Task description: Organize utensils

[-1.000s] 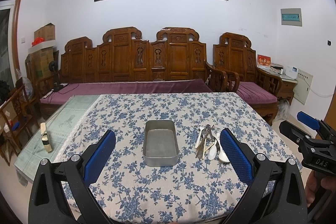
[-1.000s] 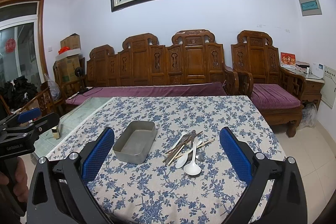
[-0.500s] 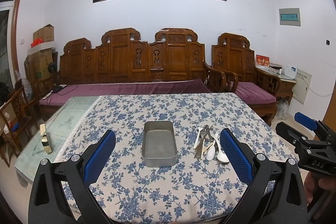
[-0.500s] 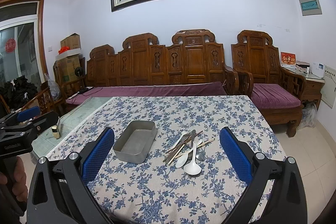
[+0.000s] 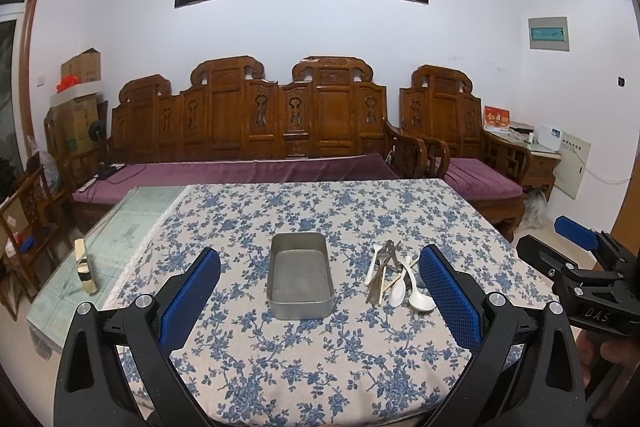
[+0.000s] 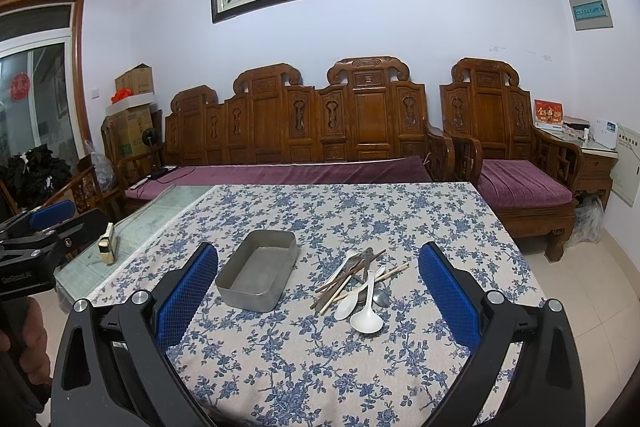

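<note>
From the left wrist, the left gripper (image 5: pixel 318 291) is hovering with fingers spread, grasping nothing; the metal tray (image 5: pixel 300 303) is sitting empty, the utensil pile (image 5: pixel 394 277) lying just to its right.

From the right wrist, the right gripper (image 6: pixel 318 291) is likewise gaping and empty, near the pile (image 6: pixel 358 285). Sorting appears unstarted.

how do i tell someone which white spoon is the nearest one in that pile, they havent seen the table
Start at the table with the blue-flowered cloth; right of the empty metal tray lies a pile of utensils. The spoon sits at the pile's near edge, its round white bowl furthest toward the camera, beside a second white spoon just left.
</note>
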Demonstrator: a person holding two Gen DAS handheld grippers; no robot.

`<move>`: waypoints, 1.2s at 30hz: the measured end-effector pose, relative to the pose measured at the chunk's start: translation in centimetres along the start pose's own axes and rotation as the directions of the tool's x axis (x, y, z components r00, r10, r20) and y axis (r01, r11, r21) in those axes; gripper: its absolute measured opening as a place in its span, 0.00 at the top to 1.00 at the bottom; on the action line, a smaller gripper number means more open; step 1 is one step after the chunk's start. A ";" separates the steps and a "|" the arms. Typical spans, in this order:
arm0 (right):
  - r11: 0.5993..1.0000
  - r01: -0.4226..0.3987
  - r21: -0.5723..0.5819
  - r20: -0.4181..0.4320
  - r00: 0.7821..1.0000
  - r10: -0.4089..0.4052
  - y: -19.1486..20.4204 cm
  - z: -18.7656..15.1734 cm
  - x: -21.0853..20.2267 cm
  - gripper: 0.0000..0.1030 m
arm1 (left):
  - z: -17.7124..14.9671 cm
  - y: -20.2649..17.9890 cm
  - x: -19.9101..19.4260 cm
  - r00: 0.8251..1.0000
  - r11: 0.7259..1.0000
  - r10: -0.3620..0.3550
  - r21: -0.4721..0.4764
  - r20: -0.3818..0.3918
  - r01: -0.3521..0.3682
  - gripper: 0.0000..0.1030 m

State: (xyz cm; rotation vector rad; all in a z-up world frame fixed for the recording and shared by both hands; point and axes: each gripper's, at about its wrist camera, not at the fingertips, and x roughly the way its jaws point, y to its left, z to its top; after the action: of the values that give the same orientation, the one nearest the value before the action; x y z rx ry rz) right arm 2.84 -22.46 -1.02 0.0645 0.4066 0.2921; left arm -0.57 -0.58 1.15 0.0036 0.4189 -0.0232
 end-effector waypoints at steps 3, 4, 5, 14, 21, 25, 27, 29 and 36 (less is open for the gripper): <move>1.000 0.001 0.001 -0.001 1.000 -0.001 0.0 0.0 0.0 0.03 | 0.0 0.0 0.0 1.000 1.000 0.000 0.001 0.000 0.000 0.06; 1.000 0.002 0.001 -0.001 1.000 -0.002 0.0 0.0 0.0 0.03 | 0.0 -0.1 0.0 1.000 1.000 0.000 0.000 0.000 0.000 0.06; 1.000 0.002 0.002 -0.001 1.000 -0.002 0.0 0.0 0.0 0.03 | 0.0 -0.1 0.0 1.000 1.000 0.000 0.000 0.000 0.000 0.06; 1.000 0.001 0.003 -0.003 1.000 -0.001 0.0 -0.1 0.0 0.03 | -0.1 -0.3 0.2 1.000 1.000 -0.005 0.005 -0.009 0.005 0.06; 1.000 -0.011 0.010 -0.024 1.000 0.011 -0.3 -1.1 0.9 0.03 | -1.0 -0.2 2.0 0.998 1.000 -0.016 0.009 -0.059 0.016 0.06; 1.000 -0.020 0.001 -0.054 0.998 0.020 -1.0 -1.4 2.5 0.08 | -1.7 -0.1 3.6 0.995 1.000 -0.014 0.020 -0.097 0.016 0.06; 1.000 -0.027 -0.002 -0.069 0.997 0.026 -1.4 -1.6 3.4 0.13 | -2.1 -0.1 4.7 0.993 0.999 -0.022 0.026 -0.119 0.026 0.06; 0.999 -0.040 0.001 -0.087 0.995 0.040 -2.0 -1.8 4.5 0.19 | -2.4 -0.1 5.7 0.990 0.999 -0.025 0.028 -0.136 0.029 0.06; 0.999 -0.044 0.006 -0.116 0.992 0.044 -4.2 -1.9 8.6 0.24 | -3.1 -0.2 9.0 0.978 0.998 -0.040 0.036 -0.203 0.049 0.06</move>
State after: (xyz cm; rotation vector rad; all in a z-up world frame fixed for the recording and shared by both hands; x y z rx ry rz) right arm 10.77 -23.98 -6.58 0.0605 0.5221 0.3397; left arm 6.38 -0.92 -5.39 0.0368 0.6225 -0.0759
